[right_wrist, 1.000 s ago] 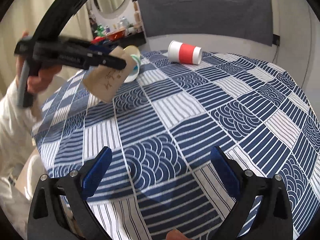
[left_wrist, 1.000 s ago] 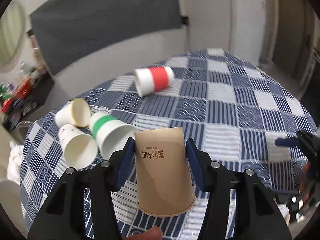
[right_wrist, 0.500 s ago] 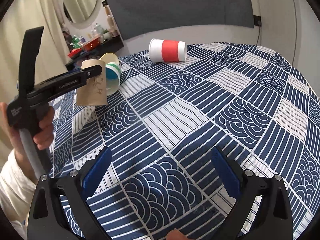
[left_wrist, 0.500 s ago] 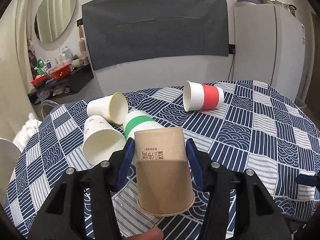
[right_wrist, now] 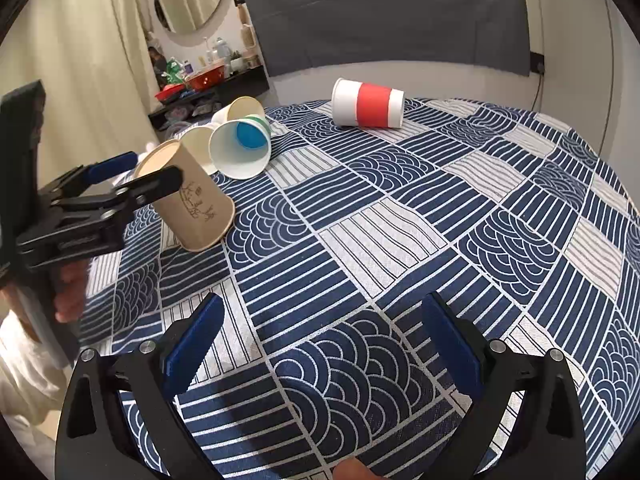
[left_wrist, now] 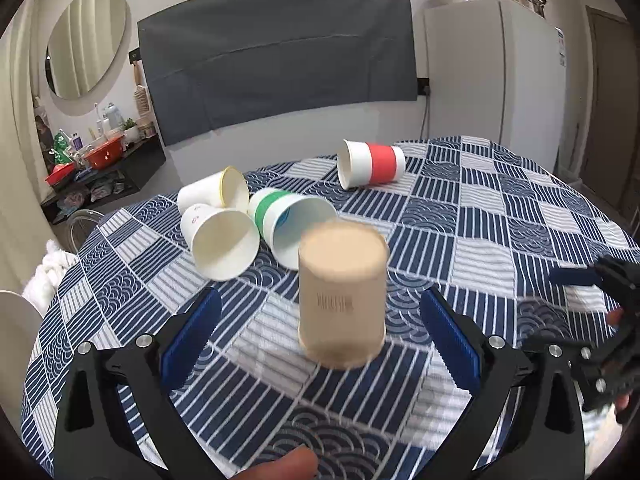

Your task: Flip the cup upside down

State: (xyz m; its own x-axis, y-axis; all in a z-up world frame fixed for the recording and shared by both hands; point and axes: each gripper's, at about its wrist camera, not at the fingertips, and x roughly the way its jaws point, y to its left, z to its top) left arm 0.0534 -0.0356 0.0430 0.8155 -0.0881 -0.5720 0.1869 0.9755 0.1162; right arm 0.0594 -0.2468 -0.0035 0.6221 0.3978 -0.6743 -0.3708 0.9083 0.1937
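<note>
A brown paper cup [left_wrist: 342, 296] stands upside down on the blue patterned tablecloth [left_wrist: 480, 240], mouth down, slightly blurred. My left gripper [left_wrist: 320, 336] is open, its blue pads on either side of the cup and apart from it. In the right wrist view the same cup [right_wrist: 188, 200] stands at the left with the left gripper [right_wrist: 120, 184] around it. My right gripper [right_wrist: 320, 348] is open and empty over the near tablecloth [right_wrist: 400, 240].
Behind the brown cup lie a white cup [left_wrist: 224, 240], a green-banded cup [left_wrist: 288, 224] and a yellow-rimmed cup [left_wrist: 216, 196]. A red-banded cup [left_wrist: 372, 164] lies further back. The right gripper shows at the right edge [left_wrist: 600, 320].
My left gripper lowered the brown cup onto the table, opened and let it go. The cup now stands free, mouth down. My right gripper stayed open.
</note>
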